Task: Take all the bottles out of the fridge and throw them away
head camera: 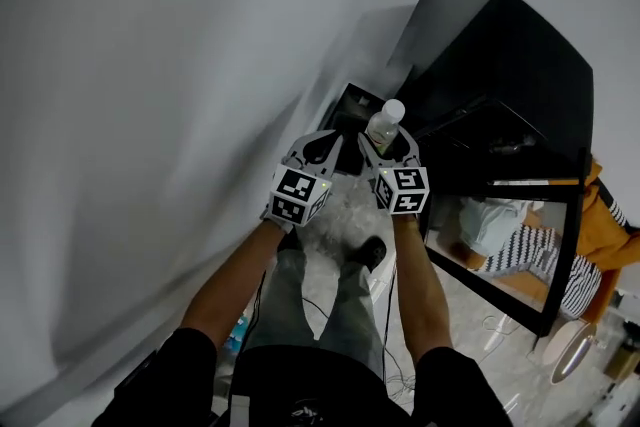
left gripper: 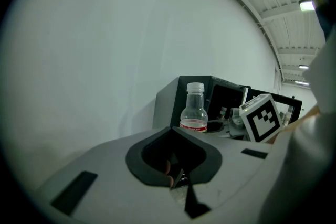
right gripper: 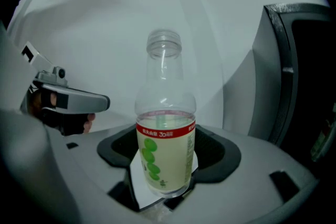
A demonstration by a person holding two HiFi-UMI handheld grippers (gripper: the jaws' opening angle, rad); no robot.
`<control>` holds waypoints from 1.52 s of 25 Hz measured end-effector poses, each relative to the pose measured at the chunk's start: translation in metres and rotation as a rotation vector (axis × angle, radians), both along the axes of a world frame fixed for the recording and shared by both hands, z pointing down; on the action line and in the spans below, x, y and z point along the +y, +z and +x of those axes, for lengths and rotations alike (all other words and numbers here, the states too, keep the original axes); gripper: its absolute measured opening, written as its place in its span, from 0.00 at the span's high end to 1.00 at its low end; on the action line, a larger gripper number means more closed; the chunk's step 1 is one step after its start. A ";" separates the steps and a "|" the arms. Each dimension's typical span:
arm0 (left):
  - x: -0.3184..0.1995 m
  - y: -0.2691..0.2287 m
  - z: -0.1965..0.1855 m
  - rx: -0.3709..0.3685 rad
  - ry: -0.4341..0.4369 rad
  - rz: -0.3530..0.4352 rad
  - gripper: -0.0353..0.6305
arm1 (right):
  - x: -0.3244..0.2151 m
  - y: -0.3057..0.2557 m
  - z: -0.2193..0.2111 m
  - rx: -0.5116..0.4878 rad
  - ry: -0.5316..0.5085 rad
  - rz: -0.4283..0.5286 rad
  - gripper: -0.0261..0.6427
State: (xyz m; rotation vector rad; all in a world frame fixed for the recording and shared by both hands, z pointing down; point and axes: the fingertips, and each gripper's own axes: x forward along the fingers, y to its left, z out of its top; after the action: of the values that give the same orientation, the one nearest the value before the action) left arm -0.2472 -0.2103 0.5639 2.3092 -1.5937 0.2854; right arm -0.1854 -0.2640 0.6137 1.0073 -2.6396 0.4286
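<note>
A clear bottle (head camera: 384, 126) with a white cap, a red band and a pale green label stands upright between the jaws of my right gripper (head camera: 388, 147), which is shut on its lower half. In the right gripper view the bottle (right gripper: 165, 128) fills the middle, gripped at the label by that gripper (right gripper: 165, 157). My left gripper (head camera: 318, 151) is level with it just to the left, jaws together, holding nothing. The left gripper view shows its closed jaws (left gripper: 173, 131) with the bottle (left gripper: 194, 110) beyond them. The black fridge (head camera: 500, 85) stands to the right with its door (head camera: 520, 250) open.
A white wall (head camera: 150, 115) runs close along the left. Cables lie on the pale floor (head camera: 470, 335) beside my legs and shoes. A person in orange and stripes (head camera: 600, 215) is at the right, behind the fridge door. The fridge side (right gripper: 294, 76) is near the right gripper.
</note>
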 end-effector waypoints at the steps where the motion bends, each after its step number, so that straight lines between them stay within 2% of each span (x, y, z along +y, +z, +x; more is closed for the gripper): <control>1: 0.003 0.011 -0.001 -0.001 -0.001 -0.012 0.94 | -0.001 0.013 -0.001 -0.002 0.002 -0.009 0.48; 7: 0.008 0.071 -0.013 0.023 -0.049 -0.064 0.94 | -0.004 0.081 -0.003 0.000 0.000 -0.039 0.48; 17: -0.008 0.159 -0.007 0.059 -0.051 -0.110 0.94 | -0.011 0.185 0.003 0.006 0.010 -0.080 0.48; 30: -0.014 0.333 -0.001 0.023 0.004 -0.124 0.94 | -0.016 0.411 0.007 -0.010 0.073 -0.187 0.48; 34: -0.007 0.368 -0.003 0.015 0.009 -0.120 0.94 | -0.018 0.454 0.004 -0.006 0.088 -0.196 0.48; 38: -0.001 0.382 -0.008 0.007 0.005 -0.125 0.94 | -0.017 0.474 -0.001 -0.011 0.086 -0.213 0.48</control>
State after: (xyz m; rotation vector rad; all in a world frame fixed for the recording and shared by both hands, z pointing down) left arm -0.2549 -0.2110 0.9462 2.2176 -1.5215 0.3669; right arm -0.1862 -0.2807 1.0872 1.0539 -2.5002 0.7197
